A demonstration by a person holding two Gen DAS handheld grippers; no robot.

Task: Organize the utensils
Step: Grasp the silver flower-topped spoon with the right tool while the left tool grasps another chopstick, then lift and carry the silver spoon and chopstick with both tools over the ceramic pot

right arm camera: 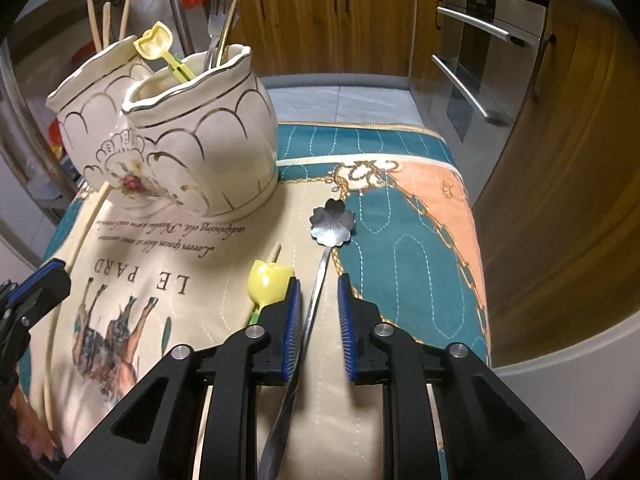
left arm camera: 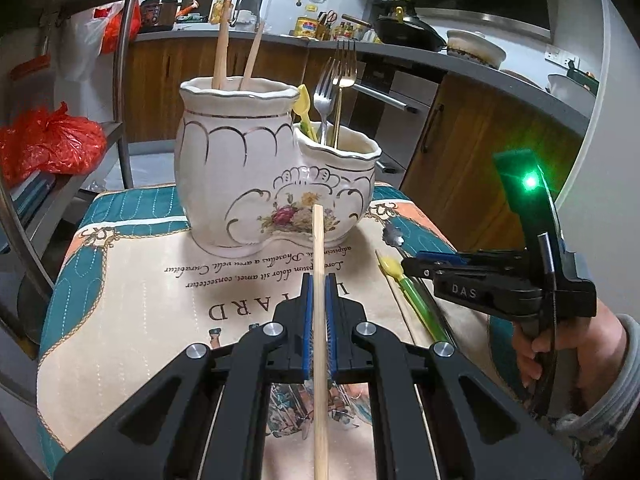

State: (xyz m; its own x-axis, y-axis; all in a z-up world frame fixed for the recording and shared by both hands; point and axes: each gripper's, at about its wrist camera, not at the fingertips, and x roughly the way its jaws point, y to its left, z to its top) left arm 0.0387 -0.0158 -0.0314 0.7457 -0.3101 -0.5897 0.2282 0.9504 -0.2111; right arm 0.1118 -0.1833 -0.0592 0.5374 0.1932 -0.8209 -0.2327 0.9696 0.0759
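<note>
My left gripper is shut on a wooden chopstick that points at the white ceramic double holder. The holder's taller pot has chopsticks in it. Its lower pot has forks and a yellow plastic scoop. My right gripper is low over the cloth, jaws narrow but apart. The handle of a metal spoon with a flower-shaped bowl lies between them, near the left pad. A yellow-green plastic scoop lies just left of that gripper.
The printed tablecloth ends at the table's right edge, with the oven and wooden cabinets beyond it. A metal rack with red bags stands to the left. A person's hand holds the right gripper's handle.
</note>
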